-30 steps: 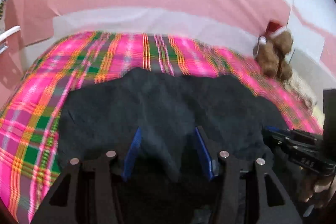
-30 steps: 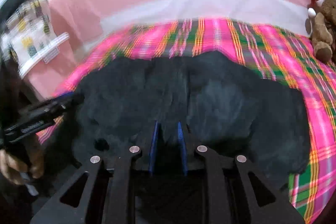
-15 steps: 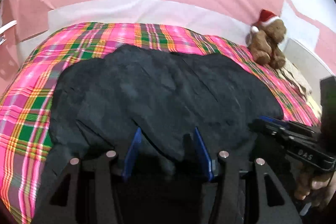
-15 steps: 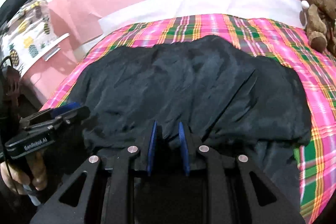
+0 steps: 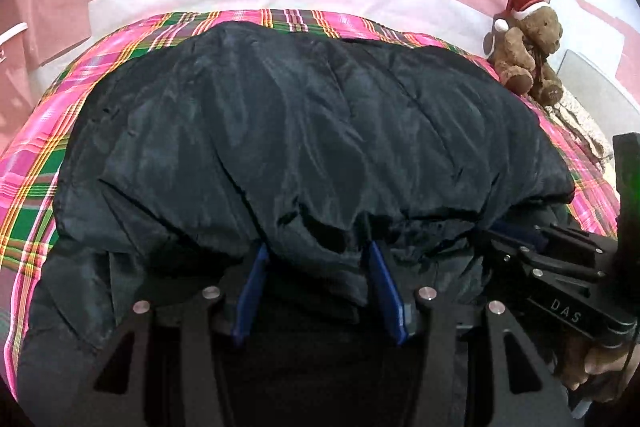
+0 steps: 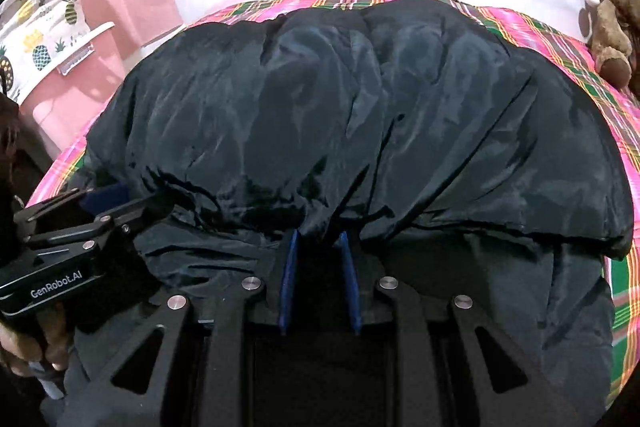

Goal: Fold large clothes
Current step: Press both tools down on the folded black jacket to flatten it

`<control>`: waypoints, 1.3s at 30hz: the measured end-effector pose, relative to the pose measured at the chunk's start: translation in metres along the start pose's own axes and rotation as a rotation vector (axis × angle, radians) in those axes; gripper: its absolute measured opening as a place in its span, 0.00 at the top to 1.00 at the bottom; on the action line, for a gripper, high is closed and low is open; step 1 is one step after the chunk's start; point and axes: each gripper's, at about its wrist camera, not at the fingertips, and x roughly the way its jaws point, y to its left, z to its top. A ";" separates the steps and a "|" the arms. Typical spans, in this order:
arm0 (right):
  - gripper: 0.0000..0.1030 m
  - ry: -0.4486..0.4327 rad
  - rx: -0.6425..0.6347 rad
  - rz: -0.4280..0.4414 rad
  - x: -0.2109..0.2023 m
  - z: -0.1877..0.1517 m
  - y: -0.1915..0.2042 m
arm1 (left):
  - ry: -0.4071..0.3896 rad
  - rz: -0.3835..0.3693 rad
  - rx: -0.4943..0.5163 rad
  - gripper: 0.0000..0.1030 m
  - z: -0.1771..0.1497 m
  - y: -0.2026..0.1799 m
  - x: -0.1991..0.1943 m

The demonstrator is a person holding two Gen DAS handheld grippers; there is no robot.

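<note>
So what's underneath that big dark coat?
A pink plaid blanket shows around the dark coat on three sides, so it is spread on that. How far the blanket reaches under it is hidden, as is anything beneath.

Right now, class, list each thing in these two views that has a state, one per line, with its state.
dark jacket: spread on the bed, near edge folded over and bunched at both grippers.
left gripper: jaws partly apart, fabric between them.
right gripper: jaws narrow, shut on the jacket's edge.
plaid bedspread: laid flat under the jacket.
teddy bear: sitting upright, Santa hat on.
</note>
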 end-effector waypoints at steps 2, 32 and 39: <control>0.78 0.001 0.000 -0.002 0.001 0.000 0.001 | -0.002 0.009 0.006 0.47 0.001 -0.001 0.001; 0.70 -0.101 0.054 0.021 -0.097 -0.022 -0.005 | -0.063 -0.029 -0.022 0.47 -0.011 -0.012 -0.078; 0.69 -0.136 0.073 0.008 -0.146 -0.073 -0.004 | -0.113 -0.055 -0.033 0.44 -0.049 -0.020 -0.130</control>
